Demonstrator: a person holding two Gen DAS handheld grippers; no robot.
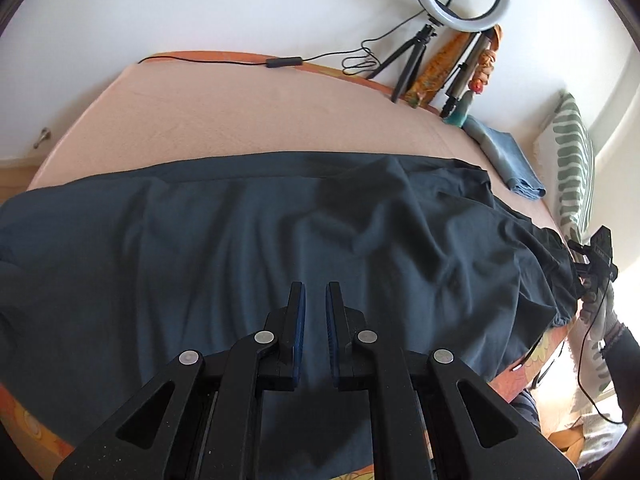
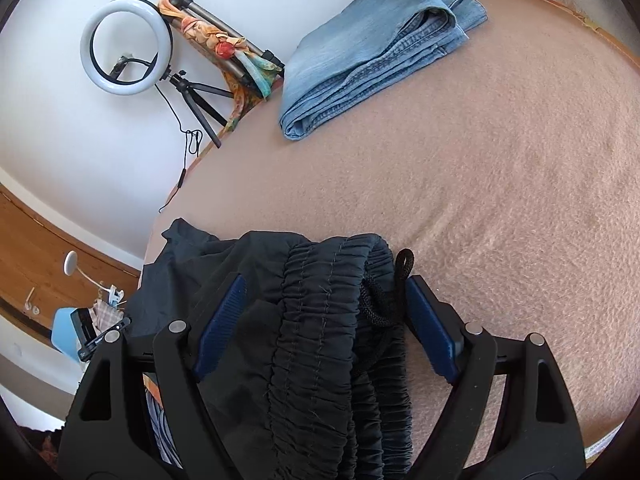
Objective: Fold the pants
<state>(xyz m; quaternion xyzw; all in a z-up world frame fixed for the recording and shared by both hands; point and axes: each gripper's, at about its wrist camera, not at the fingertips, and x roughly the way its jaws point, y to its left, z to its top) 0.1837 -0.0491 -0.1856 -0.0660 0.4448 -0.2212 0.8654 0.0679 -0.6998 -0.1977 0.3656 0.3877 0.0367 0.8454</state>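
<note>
Dark blue-grey pants [image 1: 240,240] lie spread across the pink blanket [image 1: 240,120] of a bed, wrinkled toward the right. My left gripper [image 1: 316,286] hovers over the middle of the cloth, its blue pads nearly together with nothing between them. In the right wrist view the gathered elastic waistband [image 2: 320,320] and its black drawstring [image 2: 384,304] lie between the wide-apart fingers of my right gripper [image 2: 324,280]; the pads do not squeeze the cloth. The right gripper's body [image 1: 596,256] and a gloved hand [image 1: 600,312] show at the pants' right end.
Folded light-blue jeans [image 2: 372,52] rest on the blanket at the far side by the wall. A ring light on a tripod [image 2: 126,46] with a trailing cable stands against the wall. A green-patterned pillow [image 1: 572,160] leans at the right. Wooden floor lies beyond the bed's edge.
</note>
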